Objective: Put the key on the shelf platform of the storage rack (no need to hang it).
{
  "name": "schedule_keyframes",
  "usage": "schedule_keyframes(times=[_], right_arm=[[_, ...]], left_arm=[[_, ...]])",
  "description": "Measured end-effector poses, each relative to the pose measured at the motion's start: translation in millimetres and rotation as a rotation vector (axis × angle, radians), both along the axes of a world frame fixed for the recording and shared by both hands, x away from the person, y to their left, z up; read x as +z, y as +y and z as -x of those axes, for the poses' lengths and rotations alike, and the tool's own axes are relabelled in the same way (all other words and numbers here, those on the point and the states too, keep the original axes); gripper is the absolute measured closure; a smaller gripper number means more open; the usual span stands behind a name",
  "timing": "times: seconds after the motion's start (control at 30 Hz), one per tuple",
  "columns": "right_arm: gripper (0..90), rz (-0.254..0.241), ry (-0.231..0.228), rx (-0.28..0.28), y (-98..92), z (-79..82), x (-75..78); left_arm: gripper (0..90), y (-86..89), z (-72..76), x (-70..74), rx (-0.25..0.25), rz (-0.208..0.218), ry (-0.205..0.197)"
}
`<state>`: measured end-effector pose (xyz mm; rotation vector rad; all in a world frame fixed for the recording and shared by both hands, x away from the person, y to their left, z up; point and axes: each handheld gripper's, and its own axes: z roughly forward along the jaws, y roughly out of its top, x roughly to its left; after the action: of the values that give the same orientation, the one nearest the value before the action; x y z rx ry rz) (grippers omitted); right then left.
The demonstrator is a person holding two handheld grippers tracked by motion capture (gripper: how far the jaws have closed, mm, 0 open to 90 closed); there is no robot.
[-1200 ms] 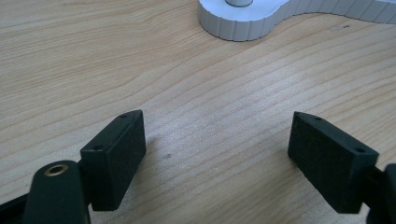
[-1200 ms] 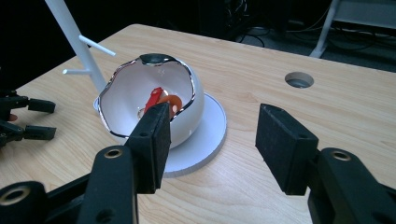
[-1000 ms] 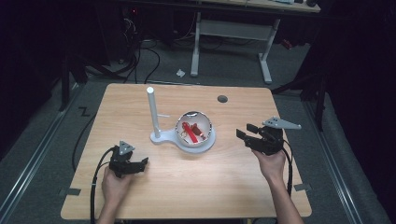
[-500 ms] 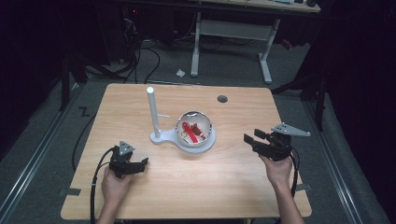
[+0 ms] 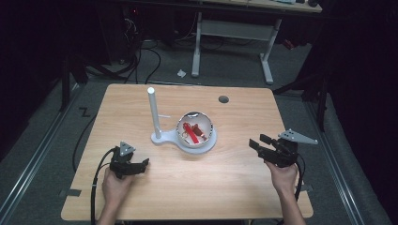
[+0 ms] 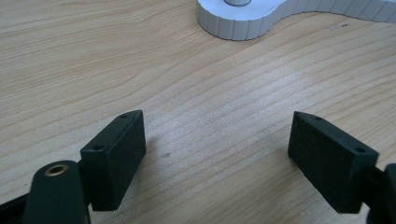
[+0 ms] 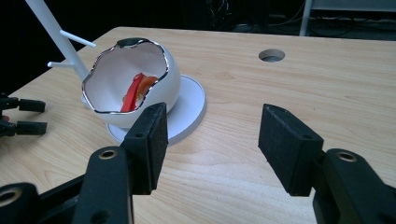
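Evidently we rest both hands low in the frame, left gripper [image 5: 143,163] spread, right gripper [image 5: 256,142] just opening with nothing between its jaws, aimed at the white bowl [image 5: 195,132] holding red pieces [image 5: 193,131] at the surface's [image 5: 234,187] centre.

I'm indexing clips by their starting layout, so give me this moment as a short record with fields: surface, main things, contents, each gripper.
surface: wooden table with a round hole near its far edge
stand: white base with an upright post bearing side pegs
bowl: white, jagged-rimmed bowl on the stand's round plate
contents: red pieces inside the bowl
left gripper: jaws open, nothing between them, low over bare wood near the stand's base
right gripper: jaws just been opening, nothing between them, pointing toward the bowl, apart from it
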<state>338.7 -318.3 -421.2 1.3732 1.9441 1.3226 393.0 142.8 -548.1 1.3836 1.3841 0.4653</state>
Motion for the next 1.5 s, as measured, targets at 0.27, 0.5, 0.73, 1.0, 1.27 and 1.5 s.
schedule_keyframes(times=[0.27, 0.5, 0.73, 1.0, 1.27, 1.5], right_arm=[[42.2, -0.003, 0.003, -0.005, -2.5, 6.3, -7.3], [41.3, -0.011, 0.014, -0.015, -2.7, 9.9, -18.4], [41.3, -0.023, 0.031, -0.026, -4.6, 11.2, -30.4], [42.3, -0.025, 0.045, -0.038, -5.3, 11.4, -38.3], [42.5, -0.007, 0.085, -0.039, 2.1, 9.2, -57.4], [42.7, -0.023, 0.108, -0.037, 7.6, 5.3, -72.3]], left_arm=[[19.5, 0.1, 0.0, 0.0, 0.0, 0.0, 0.0], [19.5, 0.1, 0.0, 0.0, -0.001, -0.001, 0.001], [19.5, 0.1, 0.0, 0.0, 0.0, 0.0, 0.0], [19.5, 0.1, 0.0, 0.0, 0.0, 0.0, 0.0], [19.5, 0.1, 0.0, 0.0, 0.0, 0.0, 0.0], [19.5, 0.0, 0.0, 0.0, 0.0, -0.001, 0.0]])
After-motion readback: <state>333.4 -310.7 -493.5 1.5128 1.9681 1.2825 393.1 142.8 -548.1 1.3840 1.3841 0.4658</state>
